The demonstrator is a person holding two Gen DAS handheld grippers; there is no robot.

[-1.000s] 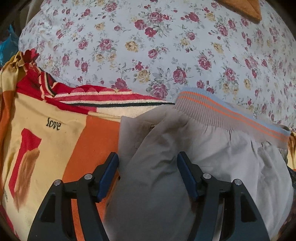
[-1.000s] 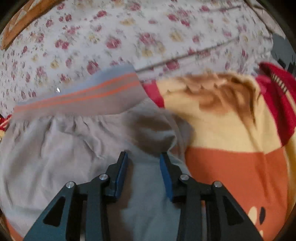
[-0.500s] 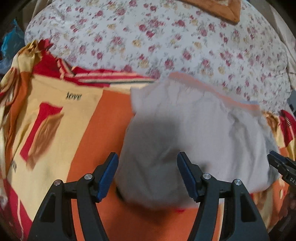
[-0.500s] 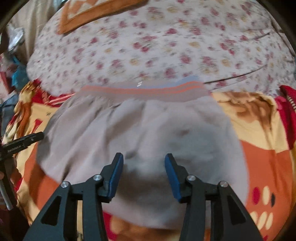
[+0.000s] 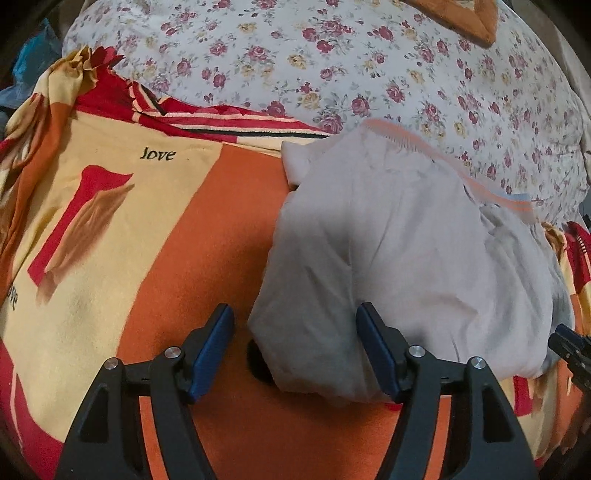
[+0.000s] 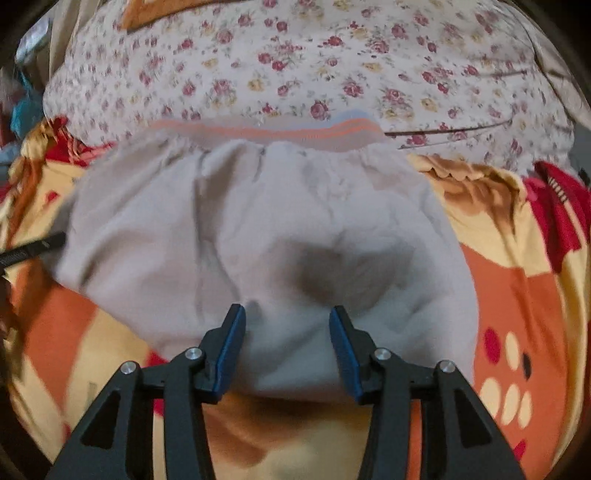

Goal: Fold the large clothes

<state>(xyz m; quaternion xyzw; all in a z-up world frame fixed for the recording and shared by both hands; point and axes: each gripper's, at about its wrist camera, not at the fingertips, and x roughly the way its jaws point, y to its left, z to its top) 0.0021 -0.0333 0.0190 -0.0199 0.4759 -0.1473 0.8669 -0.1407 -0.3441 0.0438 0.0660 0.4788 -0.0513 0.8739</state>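
Grey trousers (image 5: pixel 406 240) with an orange-striped waistband (image 6: pixel 277 131) lie folded in a bundle on the blanket. My left gripper (image 5: pixel 294 310) hovers over the bundle's near left corner. Its jaws are opening, and the cloth seen between them lies below the pads, untouched. My right gripper (image 6: pixel 287 311) stands open above the near edge of the trousers (image 6: pixel 240 221), gripping nothing. A tip of the right gripper (image 5: pixel 570 343) shows at the right edge of the left wrist view. The left gripper (image 6: pixel 33 247) shows at the left edge of the right wrist view.
The trousers rest on an orange, yellow and red blanket (image 5: pixel 166 240) printed with "love". Behind it lies a white floral sheet (image 5: pixel 332 55) with an orange corner of cloth (image 5: pixel 476 22) at the far end. The blanket (image 6: pixel 517 295) spreads on to the right.
Both grippers have drawn back toward the near side, away from the waistband, so the whole folded bundle shows. The right jaws stand wider than a second ago.
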